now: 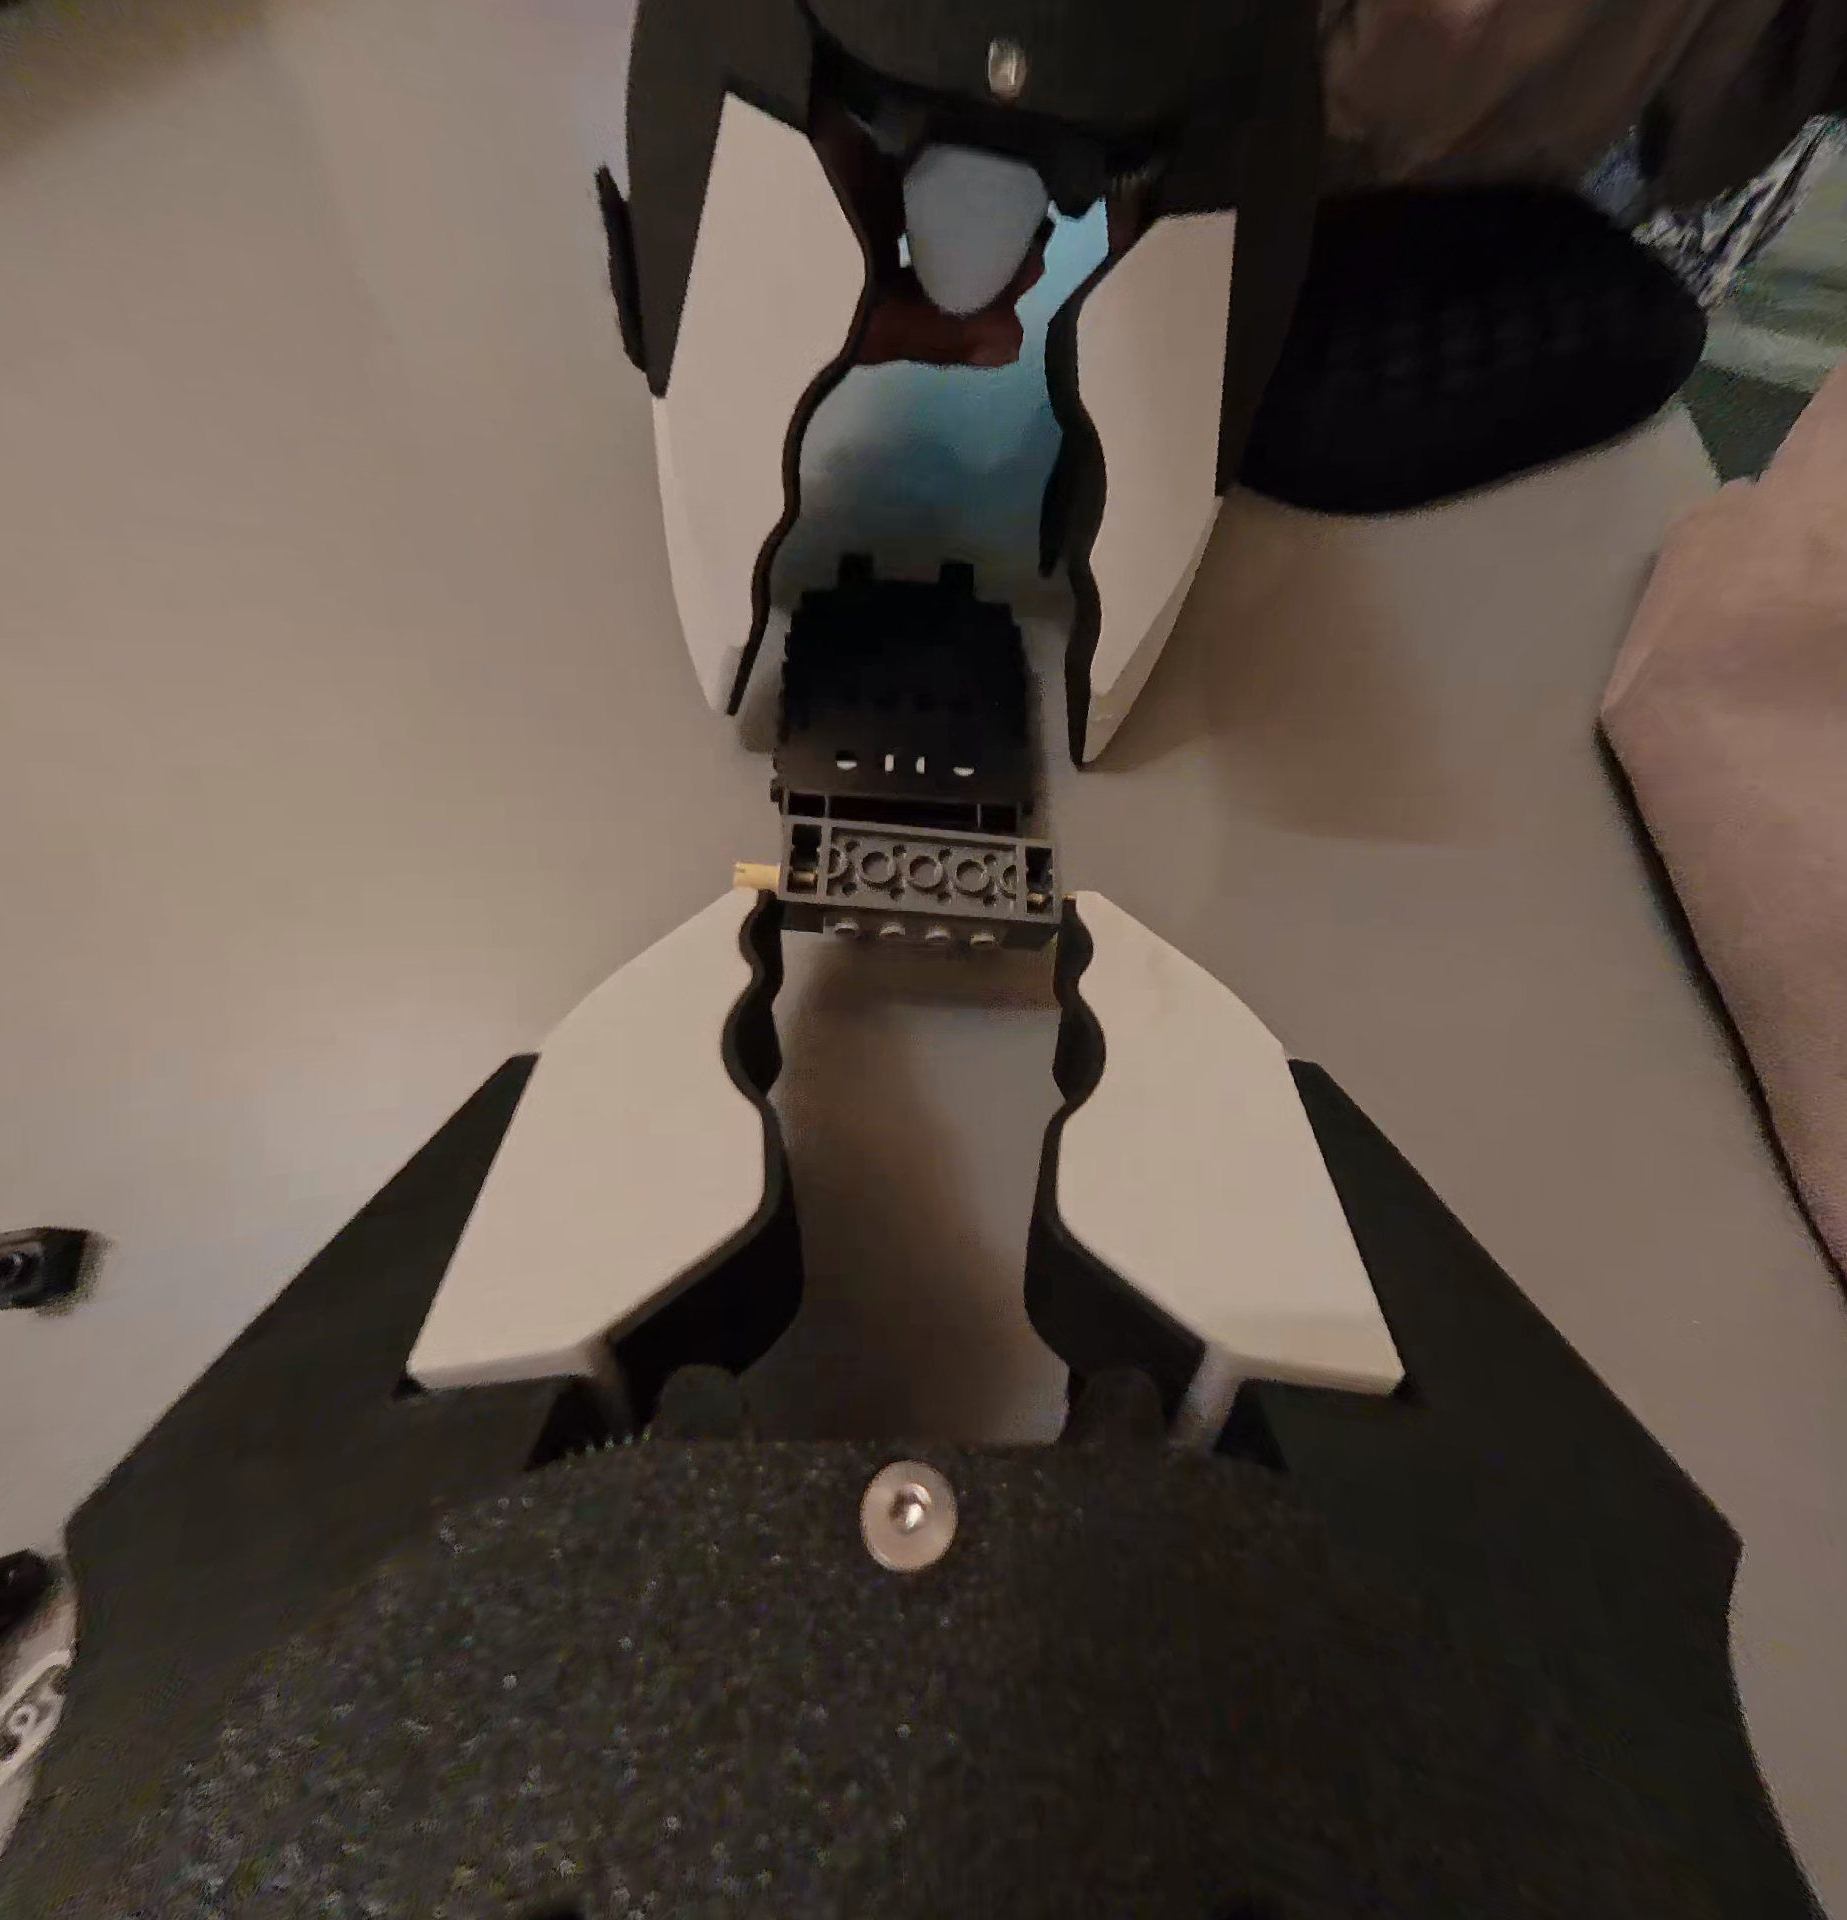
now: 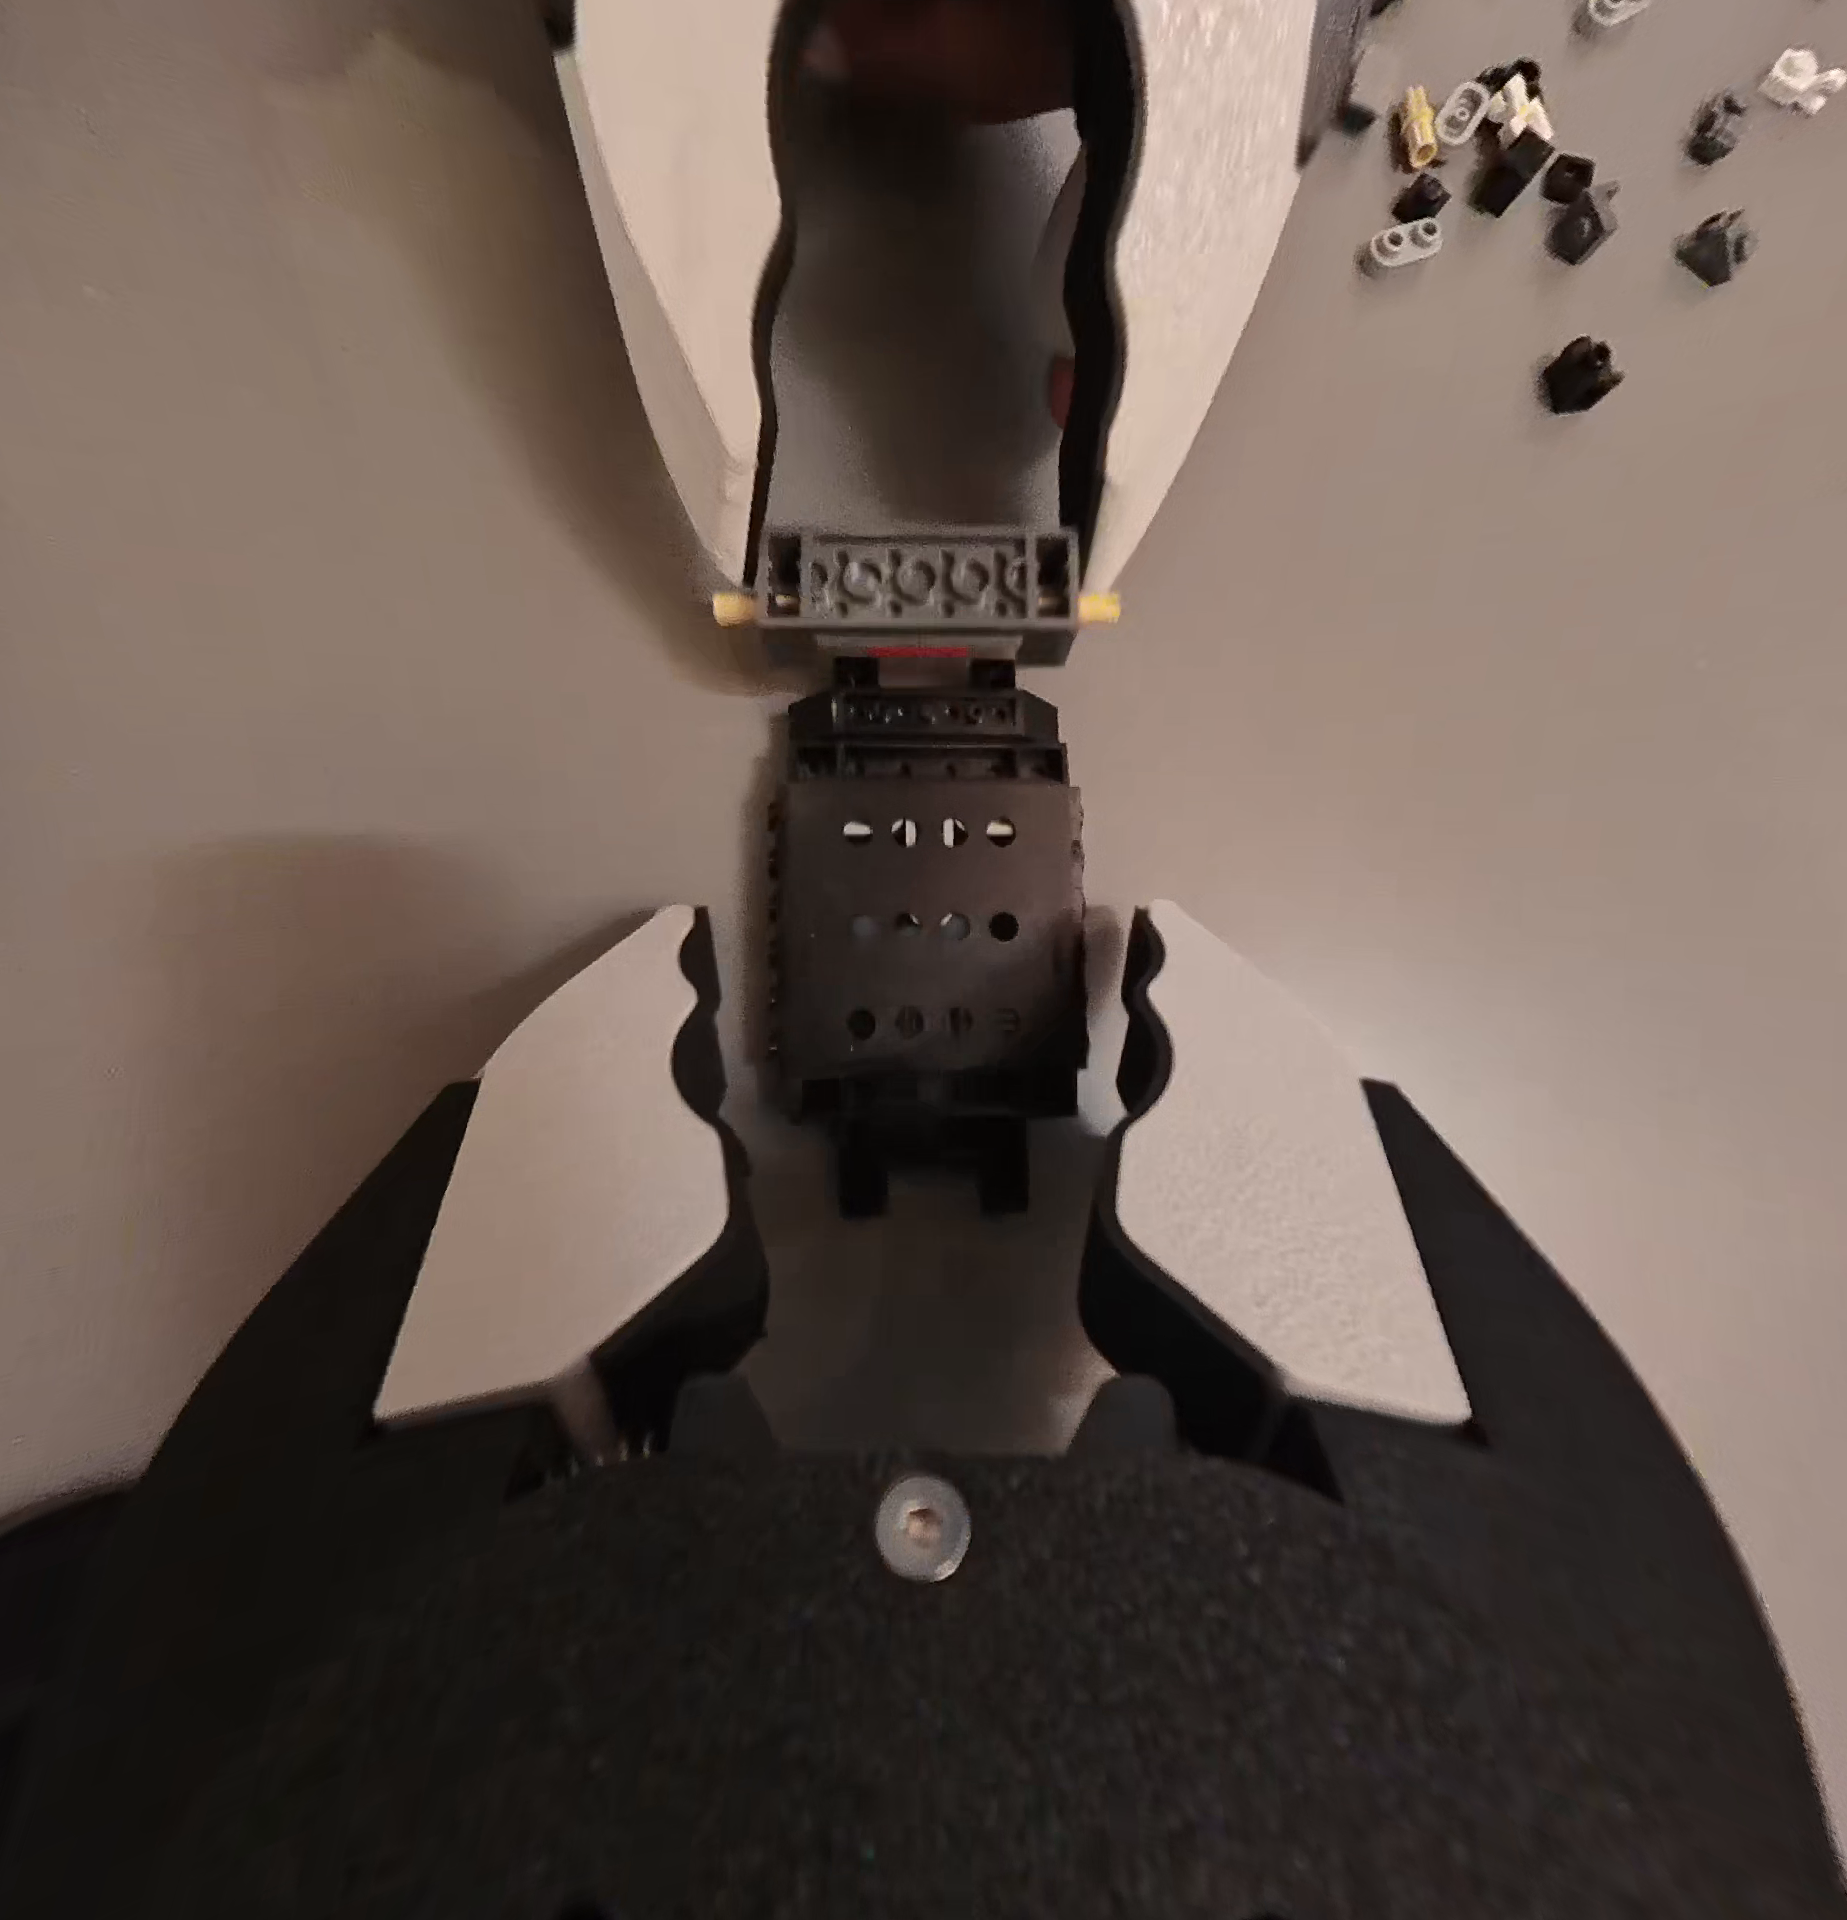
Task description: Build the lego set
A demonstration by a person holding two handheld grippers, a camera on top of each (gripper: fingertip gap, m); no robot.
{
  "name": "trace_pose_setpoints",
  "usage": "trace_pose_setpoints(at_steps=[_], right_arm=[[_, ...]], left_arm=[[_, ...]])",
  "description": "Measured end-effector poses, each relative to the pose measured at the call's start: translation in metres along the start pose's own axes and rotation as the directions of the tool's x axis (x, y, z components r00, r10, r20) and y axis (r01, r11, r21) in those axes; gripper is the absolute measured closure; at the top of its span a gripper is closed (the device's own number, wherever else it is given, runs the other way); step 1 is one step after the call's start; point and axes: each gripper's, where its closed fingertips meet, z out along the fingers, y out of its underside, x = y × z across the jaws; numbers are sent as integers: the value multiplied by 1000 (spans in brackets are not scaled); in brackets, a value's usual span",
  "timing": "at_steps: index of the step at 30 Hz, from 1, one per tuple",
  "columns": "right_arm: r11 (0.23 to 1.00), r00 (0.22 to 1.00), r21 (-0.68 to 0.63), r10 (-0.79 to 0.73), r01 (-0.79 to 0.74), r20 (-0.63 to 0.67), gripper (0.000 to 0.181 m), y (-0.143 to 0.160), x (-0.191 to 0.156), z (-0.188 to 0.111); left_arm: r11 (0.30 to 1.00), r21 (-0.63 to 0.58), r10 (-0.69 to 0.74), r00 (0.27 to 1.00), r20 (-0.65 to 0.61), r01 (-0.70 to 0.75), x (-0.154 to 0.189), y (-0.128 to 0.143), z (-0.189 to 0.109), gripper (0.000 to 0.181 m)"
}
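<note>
A small lego assembly lies on the pale table between my two grippers, which face each other. It has a black studded body (image 2: pixel 924 925) and a grey brick (image 2: pixel 914 582) with tan pins at one end. It also shows in the left wrist view: body (image 1: pixel 903 686), grey brick (image 1: pixel 919 878). My left gripper (image 1: pixel 916 914) has its fingertips pressed on the two ends of the grey brick; it also shows in the right wrist view (image 2: pixel 919 540). My right gripper (image 2: pixel 921 925) is open and straddles the black body with a gap on each side; it also shows in the left wrist view (image 1: pixel 908 717).
Several loose small lego pieces (image 2: pixel 1521 156) lie scattered at the upper right of the right wrist view. A few more pieces (image 1: pixel 25 1262) lie at the left edge of the left wrist view. A black mesh object (image 1: pixel 1470 343) and a beige cushion (image 1: pixel 1750 831) lie to the right. About 5 cm separates my left fingertips from my right.
</note>
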Motion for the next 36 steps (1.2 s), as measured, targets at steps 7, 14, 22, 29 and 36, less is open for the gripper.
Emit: trace_pose_setpoints(at_steps=[7, 14, 22, 29, 36], right_arm=[[1000, 999, 17, -12, 12, 43, 123, -1, -3, 1], [995, 999, 101, 9, -13, 35, 124, -5, -5, 1], [975, 1000, 223, 21, -25, 17, 123, -22, -8, -5], [938, 997, 344, 69, -51, -40, 124, -38, -5, -16], [877, 989, 473, 134, -86, -68, 124, -52, -1, -33]], left_arm=[[996, -84, -18, 1000, -11, 17, -1, 8, 7, 130], [994, -109, -31, 999, -35, 27, 1, 10, 6, 130], [991, -130, -47, 995, -88, 35, 5, 5, -8, 131], [994, -106, -33, 994, -100, 23, 4, -13, -24, 131], [999, -47, -5, 995, -98, 1, 6, -39, -36, 122]])
